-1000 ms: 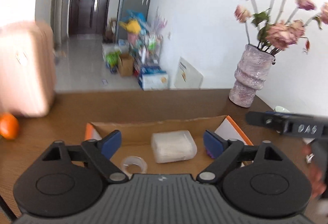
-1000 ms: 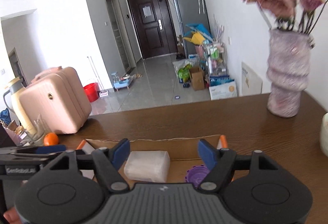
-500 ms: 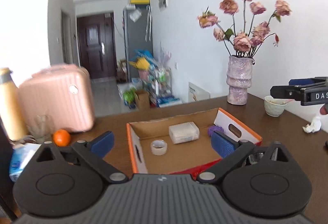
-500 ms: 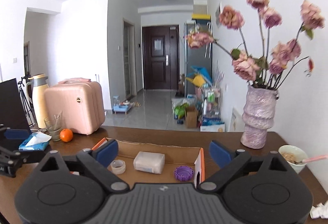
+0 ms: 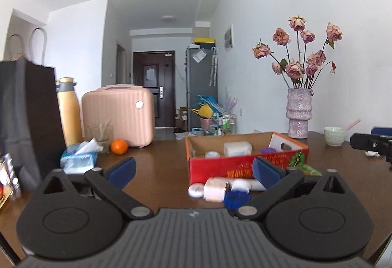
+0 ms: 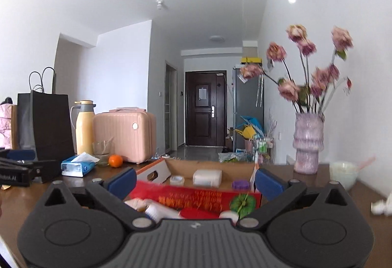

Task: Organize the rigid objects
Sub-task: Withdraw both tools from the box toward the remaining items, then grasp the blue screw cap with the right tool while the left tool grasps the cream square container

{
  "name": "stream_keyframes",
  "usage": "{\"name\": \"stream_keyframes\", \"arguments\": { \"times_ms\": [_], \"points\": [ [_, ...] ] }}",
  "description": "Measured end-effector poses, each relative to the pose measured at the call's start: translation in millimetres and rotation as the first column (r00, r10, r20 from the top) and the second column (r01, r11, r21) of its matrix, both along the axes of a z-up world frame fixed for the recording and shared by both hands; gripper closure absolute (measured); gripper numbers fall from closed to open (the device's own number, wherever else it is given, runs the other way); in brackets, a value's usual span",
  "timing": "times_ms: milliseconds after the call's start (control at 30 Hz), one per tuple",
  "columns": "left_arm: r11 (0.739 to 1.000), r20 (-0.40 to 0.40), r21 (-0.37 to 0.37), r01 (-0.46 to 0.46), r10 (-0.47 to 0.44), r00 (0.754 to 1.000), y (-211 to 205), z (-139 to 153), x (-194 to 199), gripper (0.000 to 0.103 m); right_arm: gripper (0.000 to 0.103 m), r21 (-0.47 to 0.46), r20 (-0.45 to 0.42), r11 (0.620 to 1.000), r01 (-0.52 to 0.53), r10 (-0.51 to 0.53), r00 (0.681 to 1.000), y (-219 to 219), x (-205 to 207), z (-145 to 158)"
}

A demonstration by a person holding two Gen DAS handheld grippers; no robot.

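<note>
Both grippers have backed away from the cardboard box (image 5: 245,166); my left gripper (image 5: 193,171) stands wide, empty, my right gripper (image 6: 194,183) is opening, empty. Small containers (image 5: 215,190) lie before the box.

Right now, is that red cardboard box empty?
No. The red cardboard box holds a tape roll, white container and purple lid.

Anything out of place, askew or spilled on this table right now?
Nothing spilled. Several small items lie loose on the table in front of the red box, not yet inside with the others. Crumpled tissue lies near the bowl.
</note>
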State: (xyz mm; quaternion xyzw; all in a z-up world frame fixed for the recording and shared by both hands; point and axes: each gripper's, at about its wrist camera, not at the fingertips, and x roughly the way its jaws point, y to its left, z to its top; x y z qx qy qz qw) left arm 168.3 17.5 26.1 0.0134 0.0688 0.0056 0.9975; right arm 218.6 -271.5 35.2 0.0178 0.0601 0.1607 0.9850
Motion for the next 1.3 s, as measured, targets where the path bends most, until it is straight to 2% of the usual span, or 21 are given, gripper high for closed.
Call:
{"name": "stream_keyframes", "arguments": {
  "times_ms": [67, 167, 267, 333, 400, 467, 567, 800, 933, 1033, 1167, 1300],
  "points": [
    [1.000, -0.030, -0.002, -0.022, 0.022, 0.999, 1.3, -20.7, -16.3, 0.000, 0.000, 0.020, -0.054, 1.000, 0.002, -0.001, 0.999, -0.2, -16.3, -23.0],
    [1.000, -0.093, 0.010, 0.001, 0.000, 0.996, -0.4, -43.8, -32.0, 0.000, 0.000, -0.013, -0.093, 1.000, 0.004, -0.005, 0.996, 5.3, -43.8, -54.7],
    [0.997, -0.142, 0.074, 0.024, -0.013, 0.990, -6.4, -54.3, -38.6, 0.000, 0.000, -0.063, -0.162, 0.998, -0.024, 0.013, 0.987, 16.7, -60.5, -74.8],
    [0.996, -0.142, 0.085, 0.037, -0.025, 0.989, -8.2, -55.6, -39.0, 0.000, 0.000, -0.112, -0.163, 0.992, -0.057, 0.038, 0.986, 24.8, -68.0, -78.8],
    [0.998, -0.142, 0.058, 0.022, -0.014, 0.990, -5.7, -54.5, -36.3, 0.000, 0.000, -0.145, -0.143, 0.987, -0.066, 0.045, 0.989, 29.9, -71.7, -79.7],
    [1.000, -0.149, 0.008, 0.026, -0.024, 0.988, -2.0, -54.4, -31.7, 0.000, 0.000, -0.128, -0.144, 0.990, -0.050, 0.032, 0.989, 29.2, -70.7, -78.5],
    [0.999, -0.194, -0.023, 0.036, -0.040, 0.980, -1.6, -55.5, -19.8, 0.000, 0.000, -0.099, -0.152, 0.995, -0.029, 0.014, 0.988, 22.7, -63.3, -77.1],
    [0.999, -0.219, -0.007, 0.039, -0.040, 0.975, -7.7, -58.9, 1.1, 0.000, 0.000, -0.077, -0.139, 0.995, 0.063, -0.073, 0.988, 8.4, -49.4, -76.5],
    [1.000, -0.272, -0.001, 0.017, -0.017, 0.962, -8.4, -59.3, 22.2, 0.000, 0.000, -0.070, -0.176, 0.994, 0.088, -0.099, 0.979, 4.7, -34.0, -77.2],
    [0.999, -0.300, -0.032, 0.015, -0.024, 0.954, -0.6, -55.7, 40.2, 0.000, 0.000, -0.052, -0.218, 0.996, 0.071, -0.081, 0.973, 4.7, -19.0, -75.8],
    [0.999, -0.320, -0.049, 0.019, -0.034, 0.947, 13.8, -47.2, 65.9, 0.000, 0.006, -0.025, -0.305, 1.000, -0.002, -0.005, 0.952, 16.1, 8.9, -72.1],
    [1.000, -0.310, -0.023, 0.014, -0.021, 0.950, 30.5, -39.4, 89.4, 0.000, 0.010, -0.087, -0.326, 0.992, -0.094, 0.061, 0.943, 56.4, 42.8, -65.7]
  ]
}}
